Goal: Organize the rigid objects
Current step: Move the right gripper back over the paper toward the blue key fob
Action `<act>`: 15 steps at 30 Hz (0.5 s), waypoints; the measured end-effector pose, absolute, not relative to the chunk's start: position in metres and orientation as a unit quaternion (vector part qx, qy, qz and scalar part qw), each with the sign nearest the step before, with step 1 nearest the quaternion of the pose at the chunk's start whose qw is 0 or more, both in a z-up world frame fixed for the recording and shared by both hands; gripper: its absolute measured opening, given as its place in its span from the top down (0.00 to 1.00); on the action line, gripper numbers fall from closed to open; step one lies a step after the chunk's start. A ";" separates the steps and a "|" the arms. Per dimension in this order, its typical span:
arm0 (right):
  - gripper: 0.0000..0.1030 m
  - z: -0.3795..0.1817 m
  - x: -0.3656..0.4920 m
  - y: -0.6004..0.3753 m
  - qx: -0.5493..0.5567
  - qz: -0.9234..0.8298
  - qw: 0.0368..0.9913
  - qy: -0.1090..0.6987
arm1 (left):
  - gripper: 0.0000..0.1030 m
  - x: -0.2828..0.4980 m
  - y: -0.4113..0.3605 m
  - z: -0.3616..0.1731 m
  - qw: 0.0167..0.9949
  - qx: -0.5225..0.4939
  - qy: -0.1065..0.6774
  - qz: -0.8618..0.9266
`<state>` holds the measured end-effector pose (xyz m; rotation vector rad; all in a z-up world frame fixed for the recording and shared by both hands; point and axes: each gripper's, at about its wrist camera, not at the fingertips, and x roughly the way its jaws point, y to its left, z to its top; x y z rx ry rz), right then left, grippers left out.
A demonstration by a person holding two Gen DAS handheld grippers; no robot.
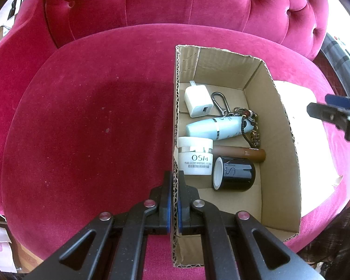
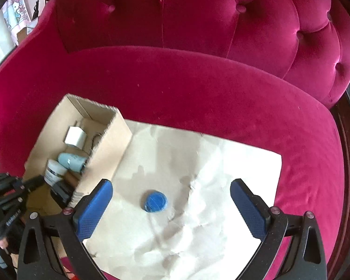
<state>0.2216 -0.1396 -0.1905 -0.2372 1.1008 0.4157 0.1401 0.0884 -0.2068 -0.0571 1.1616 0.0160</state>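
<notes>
Clamped on the near left wall of the cardboard box point(image 1: 289, 163), the left gripper point(image 1: 174, 200) has one blue pad outside that wall and one inside. Using the box as the landmark: it sits on the pink velvet sofa seat point(image 1: 86, 121), and inside it lie a white charger point(image 1: 198, 102) at the far end, a carabiner keychain point(image 1: 220, 103) just beside it, a pale blue bottle point(image 1: 213, 127) across the middle, a white cream jar point(image 1: 194, 156) against the gripped wall, a brown tube point(image 1: 240, 152) behind a black jar point(image 1: 234, 173) lying on its side. To the right of the box, a crumpled sheet of white paper point(image 2: 221, 175) is spread on the seat, its edge touching the box. A small blue round lid point(image 2: 155, 201) lies on that paper, near the box. Over it the right gripper point(image 2: 171, 206) hangs with its jaws spread wide, holding nothing.
</notes>
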 end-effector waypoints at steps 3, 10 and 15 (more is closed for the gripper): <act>0.00 -0.199 0.219 -0.142 -0.114 0.199 0.821 0.523 | 0.97 0.140 0.088 -0.206 0.836 -0.028 0.548 0.008; 0.00 -0.221 0.212 -0.148 -0.124 0.197 0.807 0.542 | 0.97 0.139 0.088 -0.207 0.836 -0.028 0.548 0.008; 0.00 -0.233 0.210 -0.146 -0.137 0.197 0.800 0.549 | 0.97 0.139 0.087 -0.208 0.836 -0.028 0.548 0.008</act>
